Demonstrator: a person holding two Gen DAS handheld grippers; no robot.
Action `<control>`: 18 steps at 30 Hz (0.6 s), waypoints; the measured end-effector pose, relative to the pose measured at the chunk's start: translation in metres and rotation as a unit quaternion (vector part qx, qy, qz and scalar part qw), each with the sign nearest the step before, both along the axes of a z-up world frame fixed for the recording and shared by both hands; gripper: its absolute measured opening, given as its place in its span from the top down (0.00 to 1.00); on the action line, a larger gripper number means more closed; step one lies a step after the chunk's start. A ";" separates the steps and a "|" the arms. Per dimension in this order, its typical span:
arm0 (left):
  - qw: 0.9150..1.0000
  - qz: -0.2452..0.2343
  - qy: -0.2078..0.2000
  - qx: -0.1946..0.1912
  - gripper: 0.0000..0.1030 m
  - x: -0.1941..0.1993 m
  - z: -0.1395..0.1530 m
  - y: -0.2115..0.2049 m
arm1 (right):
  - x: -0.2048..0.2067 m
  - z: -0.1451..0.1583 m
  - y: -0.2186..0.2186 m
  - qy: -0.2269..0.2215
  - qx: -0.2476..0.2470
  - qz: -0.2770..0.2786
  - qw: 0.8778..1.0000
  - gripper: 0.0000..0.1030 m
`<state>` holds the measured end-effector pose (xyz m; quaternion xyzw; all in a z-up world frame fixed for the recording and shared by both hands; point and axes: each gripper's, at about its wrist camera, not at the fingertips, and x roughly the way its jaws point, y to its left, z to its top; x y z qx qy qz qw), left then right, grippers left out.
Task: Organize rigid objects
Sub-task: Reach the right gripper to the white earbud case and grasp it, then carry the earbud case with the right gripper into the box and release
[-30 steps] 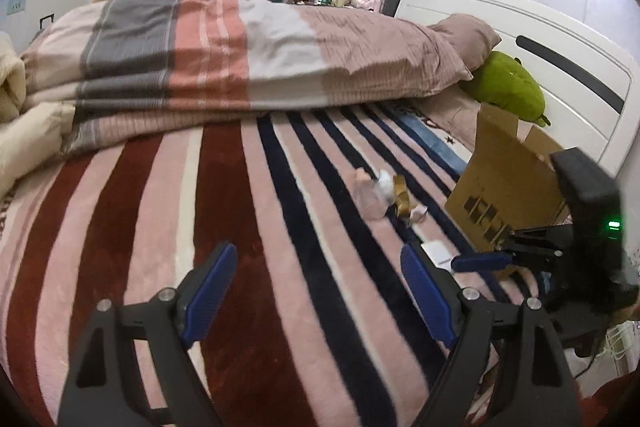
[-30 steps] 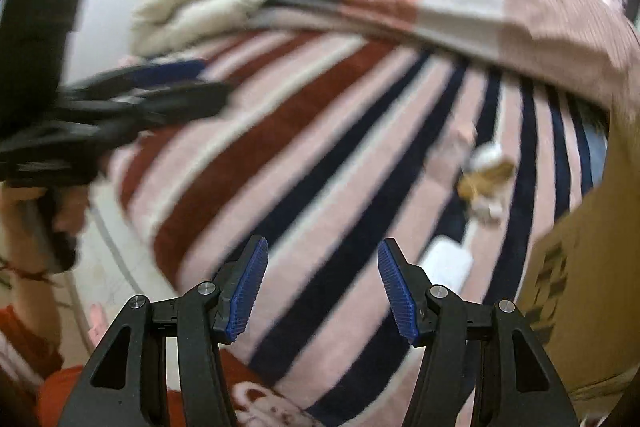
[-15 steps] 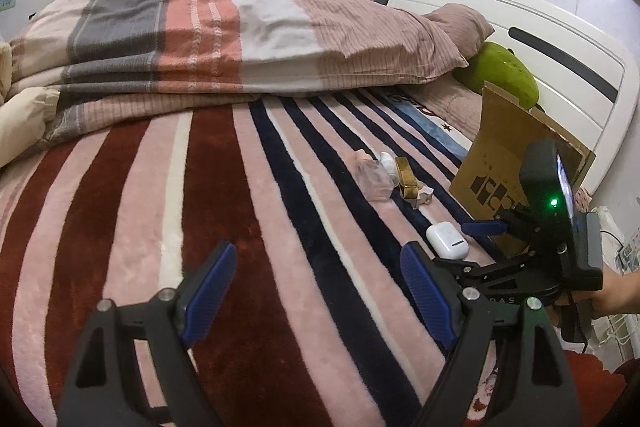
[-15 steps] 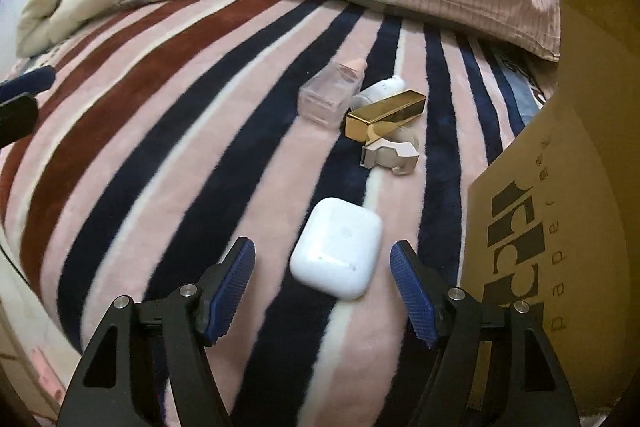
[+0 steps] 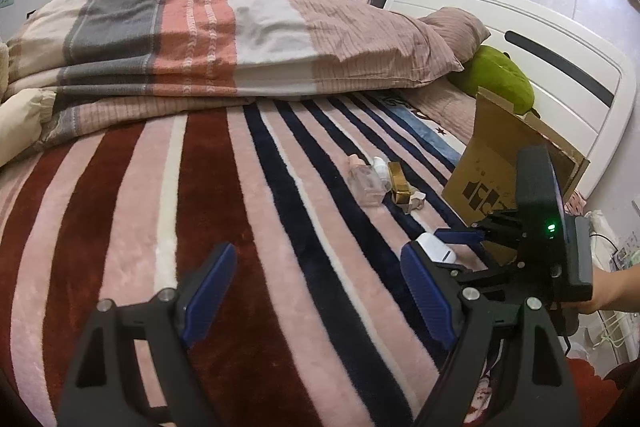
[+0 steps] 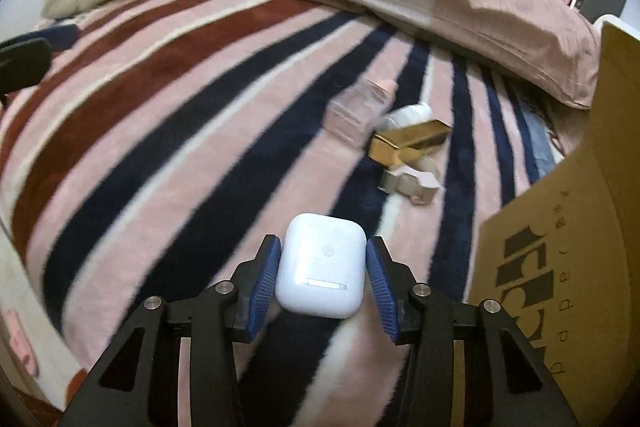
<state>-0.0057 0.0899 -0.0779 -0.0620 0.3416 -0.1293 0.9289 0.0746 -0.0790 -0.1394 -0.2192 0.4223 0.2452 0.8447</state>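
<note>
A white earbud case (image 6: 322,267) lies on the striped blanket, and my right gripper (image 6: 322,281) is shut on it, one blue pad at each side. The case also shows in the left wrist view (image 5: 436,251) between the right gripper's fingers. Beyond it lie a clear pink bottle (image 6: 354,111), a small white bottle (image 6: 408,115), a gold bar-shaped box (image 6: 408,143) and a pale clip-like piece (image 6: 412,185). My left gripper (image 5: 316,291) is open and empty over the blanket, left of the case.
An open cardboard box (image 6: 560,247) stands at the right, close to the case; it also shows in the left wrist view (image 5: 496,163). A folded duvet (image 5: 240,39), a pillow (image 5: 460,31) and a green plush toy (image 5: 500,79) lie behind. The white headboard (image 5: 540,39) is at the right.
My right gripper swung over to the white earbud case, moved in around it and closed on it. My left gripper stayed open and barely moved.
</note>
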 end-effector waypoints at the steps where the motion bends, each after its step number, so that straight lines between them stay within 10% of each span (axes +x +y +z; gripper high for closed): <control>1: 1.000 -0.002 0.000 -0.002 0.21 0.000 0.001 0.000 | -0.002 0.003 0.001 0.004 0.012 0.010 1.000 0.61; 12: 0.992 -0.075 0.016 -0.096 0.25 0.020 0.035 -0.027 | -0.045 0.083 0.029 -0.049 0.107 0.161 0.980 0.61; 18: 0.984 -0.123 0.024 -0.129 0.69 0.034 0.074 -0.063 | -0.055 0.127 0.008 -0.091 0.138 0.183 0.969 0.61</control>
